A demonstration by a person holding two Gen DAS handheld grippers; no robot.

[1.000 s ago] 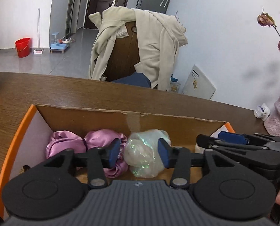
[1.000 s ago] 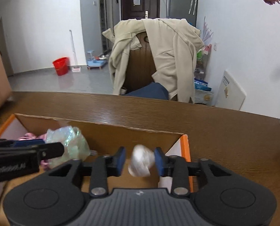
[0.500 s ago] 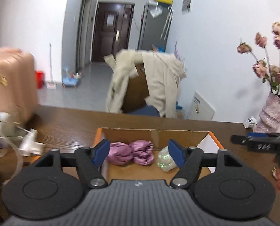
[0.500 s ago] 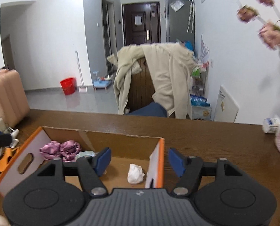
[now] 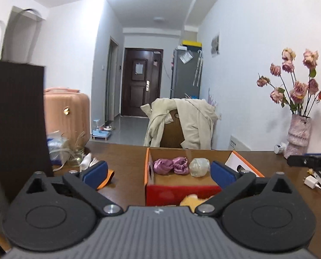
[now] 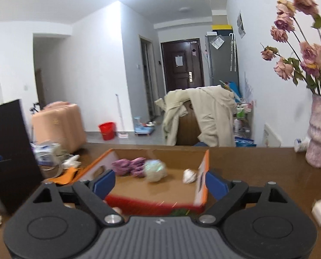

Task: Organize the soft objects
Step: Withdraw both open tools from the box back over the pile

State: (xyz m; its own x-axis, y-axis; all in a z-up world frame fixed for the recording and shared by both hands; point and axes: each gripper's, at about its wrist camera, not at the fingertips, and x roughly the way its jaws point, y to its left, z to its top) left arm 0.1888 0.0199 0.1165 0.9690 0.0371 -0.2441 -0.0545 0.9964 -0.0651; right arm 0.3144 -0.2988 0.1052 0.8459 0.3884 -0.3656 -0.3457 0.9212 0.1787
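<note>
An orange-edged cardboard box sits on the brown table. Inside lie two purple scrunchies, an iridescent clear ball and a small white wad. My left gripper is open and empty, held back from the box's near wall. My right gripper is open and empty, also behind the near wall. The right gripper's tip shows at the right in the left wrist view. A yellow fluffy thing lies in front of the box.
A pink vase with dried roses stands at the right. A dark bag stands at the left, with clutter beside it. A white charger lies right. A coat-draped chair is behind the table.
Both grippers opened wide and pulled back and up from the box. The white wad left the right gripper and lies in the box. The iridescent ball lies free beside the scrunchies.
</note>
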